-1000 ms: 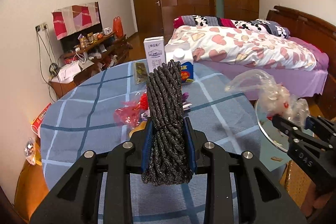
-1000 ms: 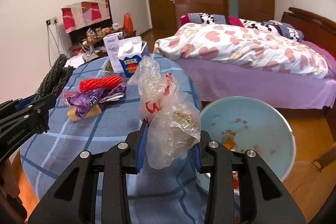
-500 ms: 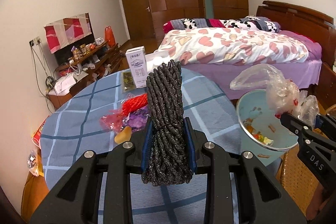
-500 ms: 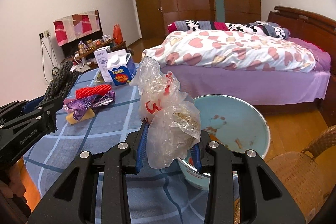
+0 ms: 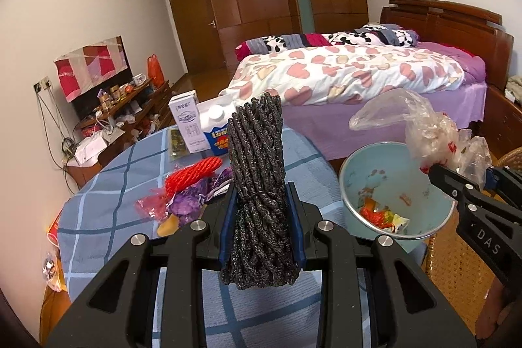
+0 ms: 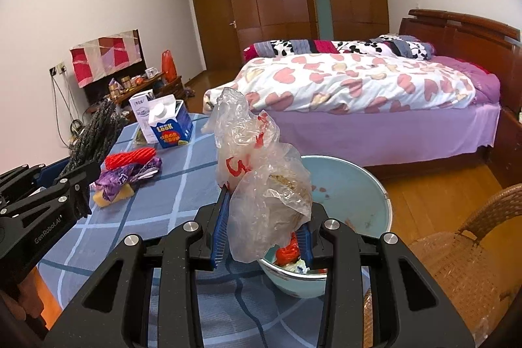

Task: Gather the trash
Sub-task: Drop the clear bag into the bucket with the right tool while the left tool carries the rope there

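Observation:
My left gripper (image 5: 261, 201) is shut on a dark braided rope bundle (image 5: 257, 178), held upright above the blue checked table (image 5: 107, 217). My right gripper (image 6: 263, 217) is shut on a crumpled clear plastic bag (image 6: 261, 172) with red print, held over the near rim of a pale blue bin (image 6: 352, 185). The bin (image 5: 385, 178) holds some colourful scraps and stands off the table's right edge. Each gripper shows in the other's view: the right gripper (image 5: 463, 181) with the bag (image 5: 421, 132), the left gripper (image 6: 75, 181) with the rope (image 6: 94, 136).
A red net (image 5: 192, 172), purple and pink wrappers (image 5: 182, 201), a yellow piece (image 6: 112, 194), a white carton (image 5: 189, 126) and a blue-white carton (image 6: 169, 126) lie on the table. A bed (image 6: 359, 93) stands behind. A wicker chair (image 6: 463, 263) is at right.
Both grippers have risen and pulled back, still holding rope and bag. The bin now sits closer under the right gripper, and more of its inside shows.

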A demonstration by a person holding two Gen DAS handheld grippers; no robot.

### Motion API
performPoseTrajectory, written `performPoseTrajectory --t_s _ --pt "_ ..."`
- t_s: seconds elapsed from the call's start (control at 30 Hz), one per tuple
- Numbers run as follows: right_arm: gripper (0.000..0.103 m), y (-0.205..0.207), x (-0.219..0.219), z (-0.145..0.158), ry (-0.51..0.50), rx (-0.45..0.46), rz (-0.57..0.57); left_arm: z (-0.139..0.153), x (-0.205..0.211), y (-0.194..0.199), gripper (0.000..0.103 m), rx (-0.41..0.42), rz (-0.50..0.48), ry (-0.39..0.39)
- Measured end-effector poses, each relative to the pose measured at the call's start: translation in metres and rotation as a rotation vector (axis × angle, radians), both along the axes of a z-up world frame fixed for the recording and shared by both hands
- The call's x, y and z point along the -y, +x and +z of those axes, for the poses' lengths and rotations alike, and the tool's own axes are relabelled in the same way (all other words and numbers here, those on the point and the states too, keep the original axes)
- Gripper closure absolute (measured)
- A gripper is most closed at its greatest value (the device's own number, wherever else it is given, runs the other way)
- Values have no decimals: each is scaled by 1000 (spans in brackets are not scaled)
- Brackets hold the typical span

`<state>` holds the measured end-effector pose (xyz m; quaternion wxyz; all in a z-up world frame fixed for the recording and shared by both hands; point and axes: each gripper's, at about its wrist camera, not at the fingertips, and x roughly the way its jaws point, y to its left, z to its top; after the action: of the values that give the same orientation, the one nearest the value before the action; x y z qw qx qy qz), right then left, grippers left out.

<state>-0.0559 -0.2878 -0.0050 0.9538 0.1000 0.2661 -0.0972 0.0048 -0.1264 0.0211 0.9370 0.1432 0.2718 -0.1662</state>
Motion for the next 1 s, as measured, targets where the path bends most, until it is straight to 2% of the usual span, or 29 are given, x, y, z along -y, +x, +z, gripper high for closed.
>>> performPoseTrajectory --t_s 0.57,1.0 --pt "67 1 28 -7 21 -16 -101 -2 30 4 74 -20 -72 0" --pt "67 7 56 -25 13 -59 -202 -13 66 9 74 -58 -139 5"
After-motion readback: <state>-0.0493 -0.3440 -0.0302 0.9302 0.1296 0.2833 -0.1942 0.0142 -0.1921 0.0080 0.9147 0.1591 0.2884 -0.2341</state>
